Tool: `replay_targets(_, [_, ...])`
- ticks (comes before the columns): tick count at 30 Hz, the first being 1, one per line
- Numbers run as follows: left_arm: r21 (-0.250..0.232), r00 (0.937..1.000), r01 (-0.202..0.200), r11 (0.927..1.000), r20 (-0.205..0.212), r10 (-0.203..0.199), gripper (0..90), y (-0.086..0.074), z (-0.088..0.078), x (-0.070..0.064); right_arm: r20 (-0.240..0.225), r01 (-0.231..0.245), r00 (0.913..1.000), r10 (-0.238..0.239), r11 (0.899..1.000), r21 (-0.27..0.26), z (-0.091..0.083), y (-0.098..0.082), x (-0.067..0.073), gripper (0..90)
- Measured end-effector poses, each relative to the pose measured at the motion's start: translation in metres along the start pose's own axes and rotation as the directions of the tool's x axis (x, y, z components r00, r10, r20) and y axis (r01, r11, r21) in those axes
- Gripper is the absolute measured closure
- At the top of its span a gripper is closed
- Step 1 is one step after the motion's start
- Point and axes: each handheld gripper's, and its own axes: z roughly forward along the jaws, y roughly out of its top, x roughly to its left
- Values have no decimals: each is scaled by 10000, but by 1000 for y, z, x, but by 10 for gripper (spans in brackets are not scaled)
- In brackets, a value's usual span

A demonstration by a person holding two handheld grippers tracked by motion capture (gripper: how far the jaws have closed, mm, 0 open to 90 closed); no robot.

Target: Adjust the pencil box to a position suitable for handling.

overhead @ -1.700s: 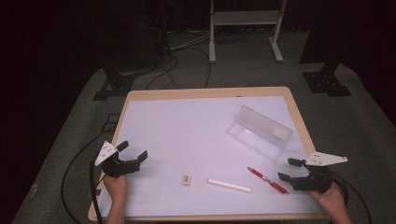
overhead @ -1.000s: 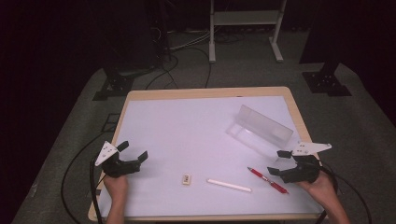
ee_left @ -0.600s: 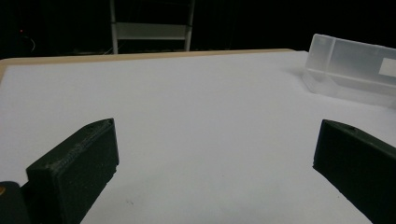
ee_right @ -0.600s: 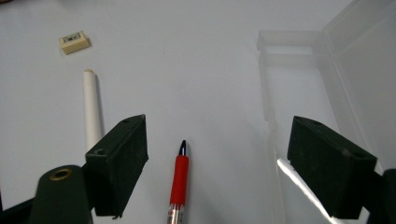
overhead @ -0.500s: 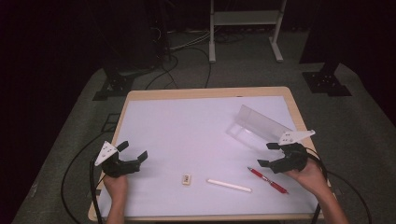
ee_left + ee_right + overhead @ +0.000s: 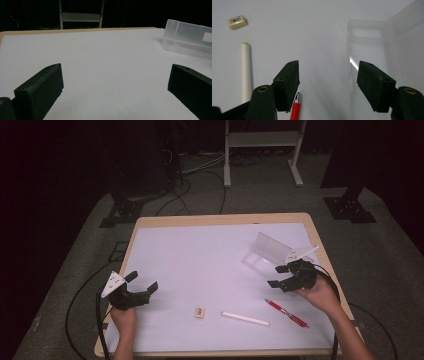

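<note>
A clear plastic case [image 6: 267, 251] lies open at the table's right rear. In front of it lie a red pen [image 6: 286, 312], a white stick [image 6: 245, 318] and a small cream eraser [image 6: 199, 311]. My right gripper [image 6: 276, 276] hovers beside the case's front edge, above the pen's tip. It is open; its jaws have just been closing a little, with nothing between them. The right gripper view has the right gripper [image 6: 328, 67] over bare table, the pen [image 6: 295, 110] below, the case [image 6: 372, 45] at right. My left gripper [image 6: 143, 282] rests open at the front left.
The white mat [image 6: 200, 265] covers a wood-edged table [image 6: 220, 219]. In the left gripper view the left gripper [image 6: 115, 72] faces bare mat, with the case [image 6: 190, 35] far right. Cables and a metal stand [image 6: 262, 150] lie on the floor behind.
My right hand has moved from the table's front right corner up and leftward to the case's front edge, past the red pen. The left hand has kept still.
</note>
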Motion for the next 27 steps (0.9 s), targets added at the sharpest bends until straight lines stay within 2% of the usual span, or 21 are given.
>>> replay_targets(4, [-29,10000,-4,10000,1,4,0,0,0,0,24,-71,10000,70,9984,556,12,3,-9,401])
replay_targets(12, [-34,10000,-16,10000,-2,16,0,0,0,0,96,-203,9998,193,9915,1283,31,0,-20,506])
replay_targets(20, [-29,10000,-23,10000,-1,23,0,0,0,1,246,-307,9993,269,9846,1720,40,-4,-28,613])
replay_targets(25, [-33,10000,1,10000,0,-1,0,0,0,1,413,-197,9991,119,9810,1929,46,-5,-29,697])
replay_targets(27, [-36,10000,12,10000,1,-12,0,0,0,1,419,-225,9990,145,9801,1974,46,-5,-29,701])
